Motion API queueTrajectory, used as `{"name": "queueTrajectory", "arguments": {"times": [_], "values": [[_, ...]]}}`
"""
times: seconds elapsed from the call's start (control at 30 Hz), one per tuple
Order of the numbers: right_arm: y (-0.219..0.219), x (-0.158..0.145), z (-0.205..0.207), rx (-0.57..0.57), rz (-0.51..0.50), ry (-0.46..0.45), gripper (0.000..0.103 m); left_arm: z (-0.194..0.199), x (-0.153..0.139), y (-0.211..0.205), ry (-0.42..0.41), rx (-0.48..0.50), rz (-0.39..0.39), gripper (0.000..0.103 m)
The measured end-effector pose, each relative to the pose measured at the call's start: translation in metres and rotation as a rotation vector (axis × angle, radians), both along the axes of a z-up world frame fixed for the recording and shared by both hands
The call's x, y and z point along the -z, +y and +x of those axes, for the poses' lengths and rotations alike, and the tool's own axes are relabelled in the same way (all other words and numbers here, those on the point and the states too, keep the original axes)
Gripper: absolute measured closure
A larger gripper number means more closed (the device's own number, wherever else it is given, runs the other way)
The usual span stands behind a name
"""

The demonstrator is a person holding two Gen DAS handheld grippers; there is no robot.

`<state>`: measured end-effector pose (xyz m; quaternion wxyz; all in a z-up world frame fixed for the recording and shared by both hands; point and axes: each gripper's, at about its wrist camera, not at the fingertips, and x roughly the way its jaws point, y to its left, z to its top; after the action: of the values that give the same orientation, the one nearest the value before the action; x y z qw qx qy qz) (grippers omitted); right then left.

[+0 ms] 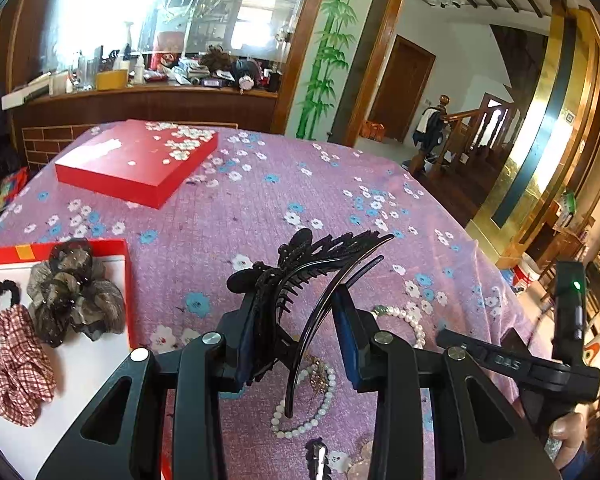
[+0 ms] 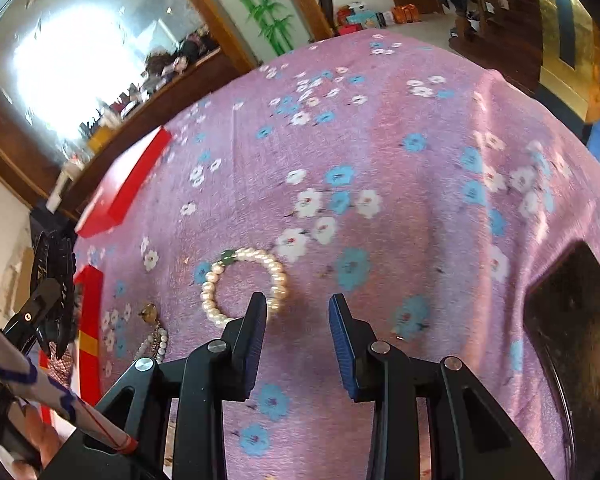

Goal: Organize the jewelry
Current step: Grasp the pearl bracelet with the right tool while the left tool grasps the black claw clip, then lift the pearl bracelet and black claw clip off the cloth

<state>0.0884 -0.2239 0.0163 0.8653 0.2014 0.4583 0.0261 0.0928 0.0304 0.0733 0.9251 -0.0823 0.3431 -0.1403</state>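
Observation:
My left gripper (image 1: 296, 320) is shut on a large black hair claw clip (image 1: 300, 276) and holds it above the purple flowered tablecloth (image 1: 260, 208). Under it lie a pearl necklace (image 1: 316, 404) and a pearl bracelet with a green bead (image 1: 408, 320). My right gripper (image 2: 298, 312) is open and empty, just right of the pearl bracelet (image 2: 244, 284); its left fingertip overlaps the bracelet's edge. The open red box with a white lining (image 1: 80, 368) sits at left and holds a plaid scrunchie (image 1: 18, 364), a black hair tie (image 1: 0, 296) and a grey mesh bow (image 1: 76, 300).
The red box lid with white flowers (image 1: 136, 160) lies at the far left of the table. A small dark hair clip (image 1: 318, 460) lies near the front edge. A dark object (image 2: 580, 320) sits at the right in the right wrist view. A cluttered wooden counter (image 1: 160, 92) stands behind.

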Motion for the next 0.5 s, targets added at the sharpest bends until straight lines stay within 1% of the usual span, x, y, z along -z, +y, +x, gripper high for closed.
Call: {"name": "queueTrajectory", "arguments": {"times": [0.03,0.07,0.1,0.17,0.27,0.3,0.4,0.47,0.5], "values": [[0.004,-0.001,0.004,-0.003,-0.025,0.010,0.071,-0.002,0.000,0.001,0.001,-0.001,-0.002,0.069],[0.009,-0.002,0.010,-0.008,-0.056,0.019,0.079,-0.003,0.000,0.000,0.002,0.002,-0.002,0.069],[0.014,-0.002,0.016,-0.010,-0.087,0.029,0.084,-0.004,0.000,0.000,0.003,0.007,-0.001,0.069],[0.022,0.001,0.029,-0.006,-0.157,0.069,0.088,-0.007,0.000,-0.001,0.001,0.003,-0.001,0.069],[0.027,0.005,0.040,-0.005,-0.188,0.112,0.089,-0.006,0.001,0.000,0.009,0.003,-0.009,0.069],[0.030,0.006,0.041,-0.008,-0.207,0.113,0.089,-0.005,0.001,0.000,0.012,0.002,-0.008,0.069],[0.042,0.006,0.040,-0.034,-0.307,0.094,0.089,-0.004,0.004,0.000,0.024,0.001,-0.015,0.069],[0.042,0.007,0.037,-0.036,-0.320,0.067,0.089,-0.002,0.004,0.000,0.027,0.003,-0.013,0.069],[0.043,0.007,0.035,-0.042,-0.336,0.047,0.094,-0.002,0.004,-0.001,0.026,-0.001,-0.009,0.069]]}}
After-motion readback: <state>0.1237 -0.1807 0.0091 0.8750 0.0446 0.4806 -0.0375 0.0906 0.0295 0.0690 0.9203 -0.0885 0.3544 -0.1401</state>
